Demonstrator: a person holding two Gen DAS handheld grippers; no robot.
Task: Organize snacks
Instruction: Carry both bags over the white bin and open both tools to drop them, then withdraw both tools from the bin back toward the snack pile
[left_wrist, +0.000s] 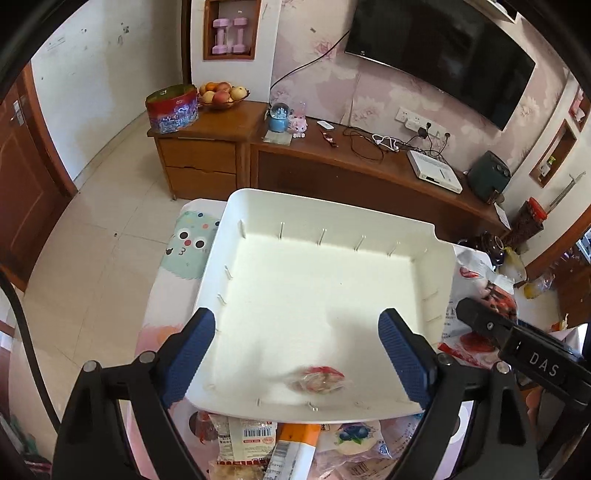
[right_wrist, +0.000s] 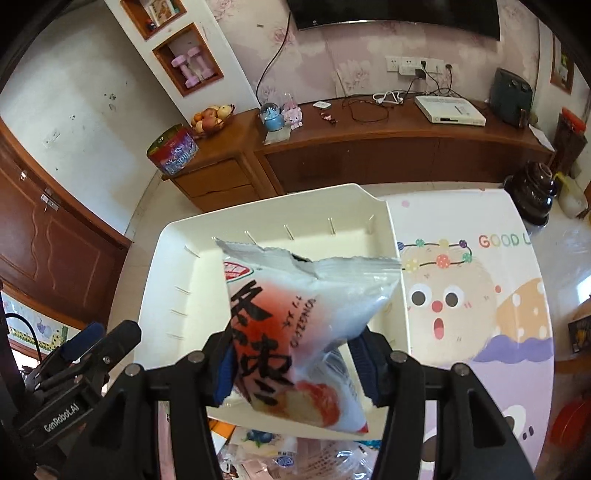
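White tray (left_wrist: 369, 221): one small wrapped snack (left_wrist: 320, 379) near its front edge, between the spread, empty left gripper (left_wrist: 297, 354); right gripper (right_wrist: 295, 363) clamps a cake packet (right_wrist: 295, 325), upright, directly above the tray, loose snacks (left_wrist: 258, 443) just in front.

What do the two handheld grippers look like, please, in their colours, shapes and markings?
Both are matte black frames with round silver bolts and ribbed dark blue pads lining the jaws. The left gripper reads "GenRobot.AI" on its body in the right wrist view; the right gripper carries a "DAS" label, seen from the left wrist. A black cable curves beside the left one.
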